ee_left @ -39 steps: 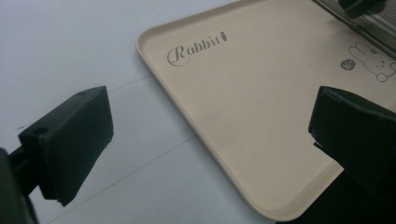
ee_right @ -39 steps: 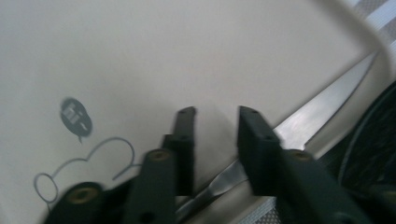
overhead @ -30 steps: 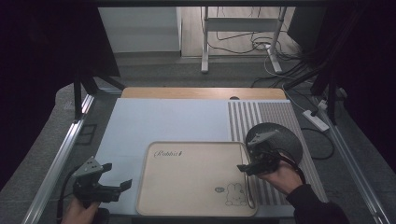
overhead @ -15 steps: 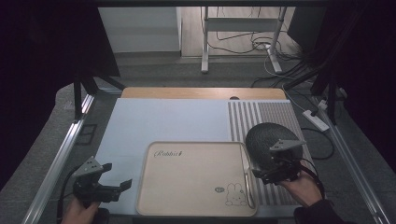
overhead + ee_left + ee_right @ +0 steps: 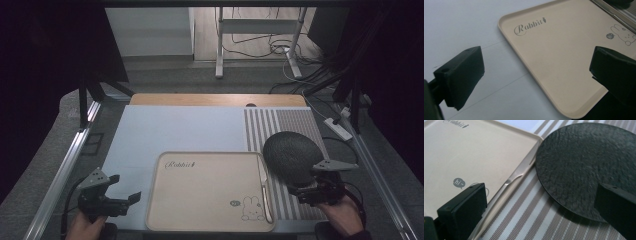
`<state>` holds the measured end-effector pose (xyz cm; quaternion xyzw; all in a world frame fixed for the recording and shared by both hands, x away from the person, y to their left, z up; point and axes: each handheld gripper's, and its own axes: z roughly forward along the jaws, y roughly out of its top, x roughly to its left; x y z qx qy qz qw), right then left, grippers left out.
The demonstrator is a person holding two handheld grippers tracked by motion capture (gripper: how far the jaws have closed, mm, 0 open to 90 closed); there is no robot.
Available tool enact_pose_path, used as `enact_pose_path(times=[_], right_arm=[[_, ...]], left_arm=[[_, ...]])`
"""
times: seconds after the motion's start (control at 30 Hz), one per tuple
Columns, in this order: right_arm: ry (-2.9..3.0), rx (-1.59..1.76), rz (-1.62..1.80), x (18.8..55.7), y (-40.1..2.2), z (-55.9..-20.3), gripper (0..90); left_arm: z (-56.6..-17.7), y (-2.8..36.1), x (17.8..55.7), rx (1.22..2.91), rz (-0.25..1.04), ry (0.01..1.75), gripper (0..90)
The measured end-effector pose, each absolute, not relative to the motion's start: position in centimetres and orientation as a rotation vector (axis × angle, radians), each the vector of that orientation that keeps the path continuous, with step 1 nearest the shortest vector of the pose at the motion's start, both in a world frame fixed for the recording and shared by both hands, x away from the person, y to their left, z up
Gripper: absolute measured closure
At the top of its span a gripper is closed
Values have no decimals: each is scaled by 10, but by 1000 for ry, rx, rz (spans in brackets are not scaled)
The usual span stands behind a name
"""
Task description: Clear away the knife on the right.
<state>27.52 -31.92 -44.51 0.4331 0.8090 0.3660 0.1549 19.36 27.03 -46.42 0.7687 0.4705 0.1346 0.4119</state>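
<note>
a pale blue mat (image 5: 175, 132) covers the table, with a wooden strip along its 12 o'clock edge and a grey-and-white striped placemat (image 5: 280, 127) laid at 3 o'clock; beyond the table stand dim floor, cables and a white desk frame, and metal rails run down both sides. a beige tray (image 5: 205, 192) printed with "rabbit" and a small bunny lies at the near middle, and a butter knife (image 5: 264, 187) rests along its right rim. a dark round plate (image 5: 291, 157) sits on the striped placemat just past the tray's 3 o'clock edge. the far half of the mat is open room. the left gripper (image 5: 112, 200) hovers at 7 o'clock beside the tray's left rim, jaws wide and holding nothing. the right gripper (image 5: 312, 192) is at 4 o'clock, at the plate's near rim, jaws wide apart with nothing between them. compared with a second ago, the right gripper has slid from the tray's right edge out toward 3 o'clock, its jaws having just been opening, and the knife now lies free along the tray rim; the left gripper has kept its place.
</note>
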Motion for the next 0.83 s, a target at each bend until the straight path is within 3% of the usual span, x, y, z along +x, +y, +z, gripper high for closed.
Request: enact_pose_path(times=[0.83], right_arm=[[2249, 1255, 1042, 250, -334, -436, 0]], left_arm=[[-464, 272, 194, 1927, 332, 1191, 5]])
